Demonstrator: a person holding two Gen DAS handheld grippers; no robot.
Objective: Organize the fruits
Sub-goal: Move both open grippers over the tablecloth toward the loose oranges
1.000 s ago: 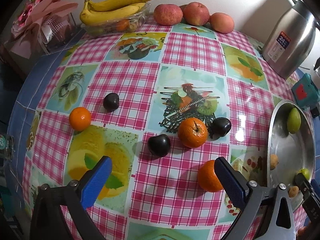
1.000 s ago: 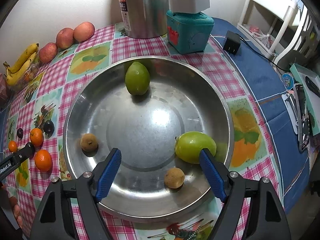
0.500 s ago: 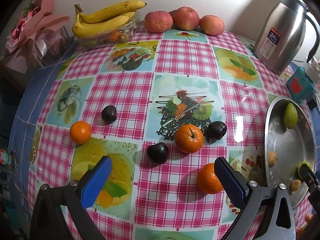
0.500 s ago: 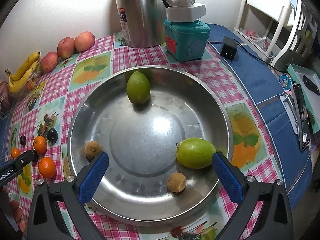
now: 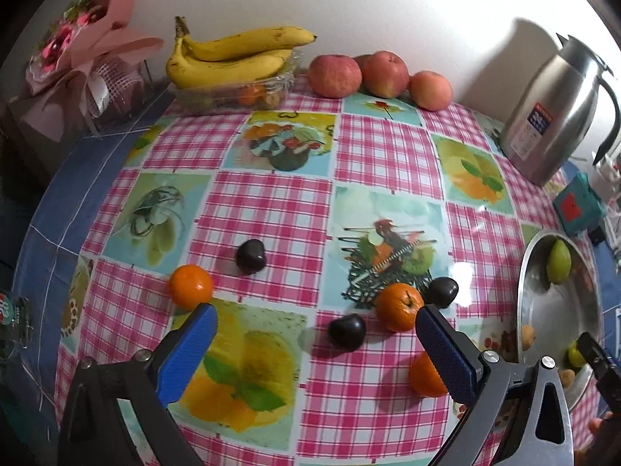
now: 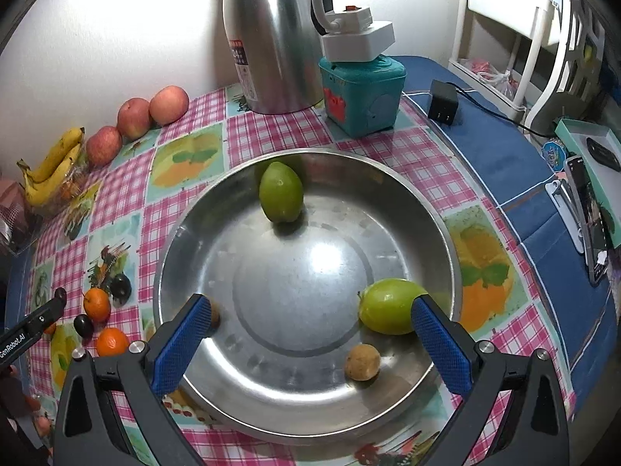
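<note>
Tablecloth [image 5: 271,209] pink-checked, white wall [image 5: 388,4] behind; left claw [image 5: 316,343], right claw [image 6: 310,339] both spread, empty.

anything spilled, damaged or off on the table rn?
No spills or damage show. The oddity is the unsorted fruit: three oranges and three dark plums lie scattered on the tablecloth, outside the steel bowl. Both grippers are open, empty.

Brown fruit [image 6: 214,315] mostly hidden behind left finger of right hand-held gripper [image 6: 310,334]. Orange [image 5: 425,374] half covered by left hand-held gripper [image 5: 316,343] finger. Fruits in clear tray [image 5: 236,93] under bananas [image 5: 233,58] indistinct.
</note>
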